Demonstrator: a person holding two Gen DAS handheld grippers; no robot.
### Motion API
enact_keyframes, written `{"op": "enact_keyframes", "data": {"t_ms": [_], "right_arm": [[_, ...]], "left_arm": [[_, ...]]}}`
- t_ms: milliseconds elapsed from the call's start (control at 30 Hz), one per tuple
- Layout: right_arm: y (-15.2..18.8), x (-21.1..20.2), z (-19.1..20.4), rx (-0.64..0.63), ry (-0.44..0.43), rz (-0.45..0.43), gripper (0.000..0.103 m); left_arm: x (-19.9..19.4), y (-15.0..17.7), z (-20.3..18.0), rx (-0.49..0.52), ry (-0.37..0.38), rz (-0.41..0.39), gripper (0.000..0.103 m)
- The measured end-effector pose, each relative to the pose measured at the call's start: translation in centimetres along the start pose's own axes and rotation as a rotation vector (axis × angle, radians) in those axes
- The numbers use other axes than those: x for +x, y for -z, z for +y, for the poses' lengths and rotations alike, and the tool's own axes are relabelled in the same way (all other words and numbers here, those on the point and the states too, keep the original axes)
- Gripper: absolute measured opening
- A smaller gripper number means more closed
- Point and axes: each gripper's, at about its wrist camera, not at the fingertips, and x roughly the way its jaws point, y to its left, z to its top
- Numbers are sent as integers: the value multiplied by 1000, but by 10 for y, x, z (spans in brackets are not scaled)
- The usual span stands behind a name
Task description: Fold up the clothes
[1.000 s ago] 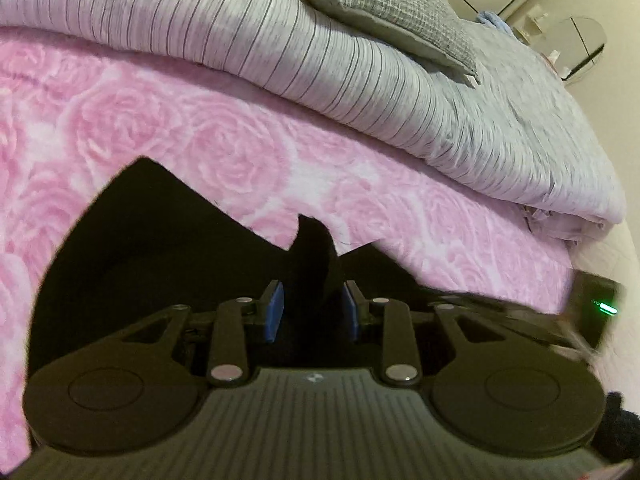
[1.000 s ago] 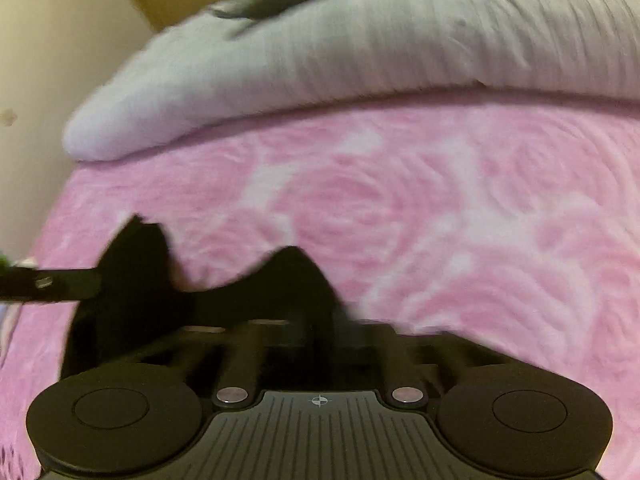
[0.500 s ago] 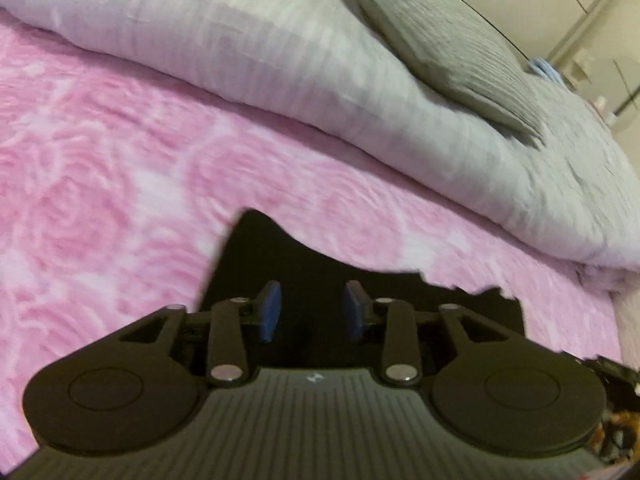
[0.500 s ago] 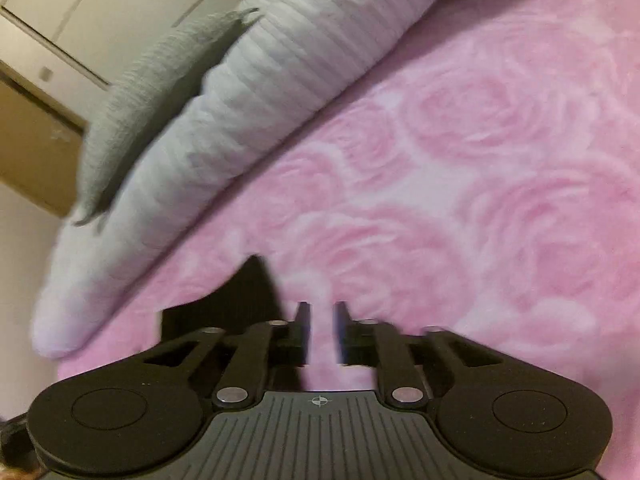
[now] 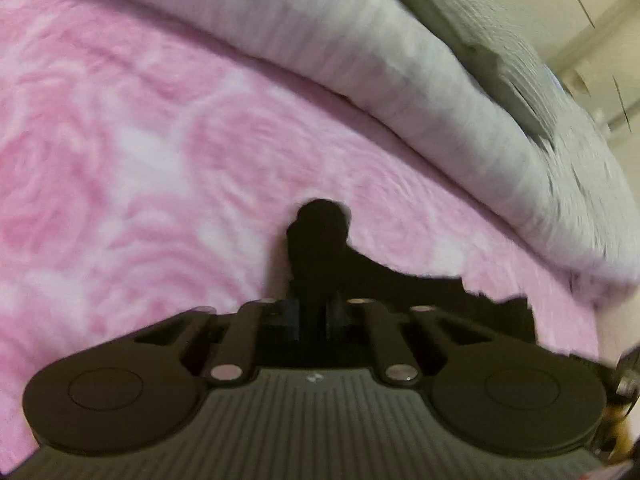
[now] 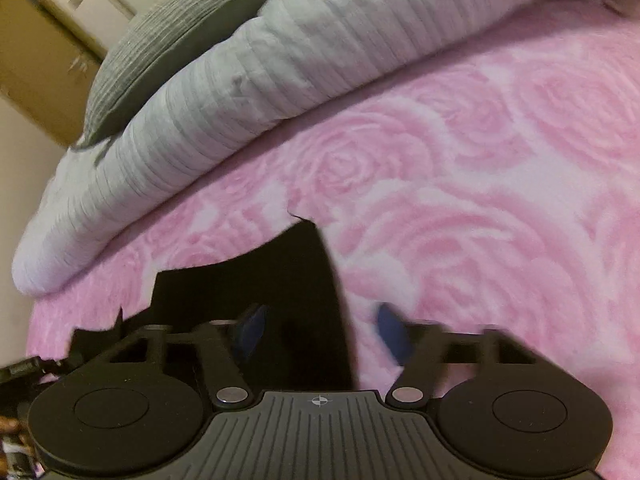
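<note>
A black garment (image 5: pixel 420 300) lies on the pink rose-patterned blanket (image 5: pixel 120 160). In the left wrist view my left gripper (image 5: pixel 314 312) is shut on a bunched fold of the garment that sticks up between the blue pads. In the right wrist view the garment (image 6: pixel 260 288) lies under and ahead of my right gripper (image 6: pixel 324 332), which is open, its blue pads (image 6: pixel 390 330) spread wide over the garment's right edge.
A rolled grey striped duvet (image 5: pixel 400 92) with a grey pillow (image 5: pixel 492 40) on it runs along the far side of the blanket; it also shows in the right wrist view (image 6: pixel 240 100). A wardrobe (image 6: pixel 32 52) stands beyond.
My left gripper has closed on a fold of the black garment. My right gripper has opened wide and now sits over the garment's right edge.
</note>
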Motion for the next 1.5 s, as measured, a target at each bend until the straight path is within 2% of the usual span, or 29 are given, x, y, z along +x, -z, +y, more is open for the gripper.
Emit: {"op": "enact_keyframes", "data": {"t_ms": [67,133,167,200,233,267,300,367,400,433,467,533,633,700,833,967,1067,1100,1133,1200,1233,1300,1333,1400,1433,1467,1500], "right_arm": [[-2,-6,19,-117,-35,-36,8],[3,-24,43,-315,-75,-154,8],[8,-30,48,-383,-106,-191,8],[11,-28,49,-416,-49,-205,8],[11,-16,42,-378,34,-150,8],[10,-2,33,-324,120,-79,8],[8,12,24,-269,204,-8,12],[5,0,4,-68,139,-62,15],[4,-7,2,-26,148,-81,15],[3,-14,1,-10,165,-93,25],[4,-22,1,3,165,-98,30],[7,-37,0,31,155,-106,34],[19,-41,4,67,108,10,34],[27,-43,6,91,75,94,34],[47,-40,14,49,68,156,34],[55,-40,14,56,62,158,34],[55,-39,10,82,53,157,34],[55,-38,8,88,49,156,34],[55,-38,7,94,45,155,34],[55,-38,6,89,42,155,34],[55,-38,6,85,41,154,34],[55,-38,5,75,39,154,34],[55,-37,5,67,39,153,34],[56,-36,6,53,46,149,34],[56,-36,7,48,52,147,34],[55,-36,9,36,63,141,34],[55,-38,12,18,73,133,34]], "left_arm": [[-21,2,-7,86,18,-126,7],[-38,8,-8,160,21,-219,8],[-37,10,-5,181,-33,-218,10],[-32,11,-1,190,-93,-194,11],[-22,9,5,167,-153,-135,12],[-16,7,12,130,-188,-94,18],[-14,5,17,96,-205,-77,19],[-27,1,13,66,-204,-145,20],[-33,1,7,65,-219,-174,20],[-36,1,0,60,-222,-185,24],[-38,1,-6,53,-204,-184,25],[-33,4,-22,24,-74,-110,26],[-13,20,-49,-14,87,35,28],[7,32,-68,-37,164,114,29],[49,46,-88,-119,213,200,30],[76,45,-94,-188,244,174,32],[87,35,-104,-186,267,158,29],[88,33,-108,-159,265,155,25],[87,30,-113,-126,263,144,0],[75,27,-122,-34,258,78,0],[62,28,-128,23,251,19,0],[39,32,-139,160,177,-84,0],[37,36,-138,196,120,-99,0],[46,41,-127,191,27,-66,3],[52,41,-115,152,-3,-27,2],[53,41,-105,114,-14,-7,2],[45,41,-98,82,13,-24,6]]}}
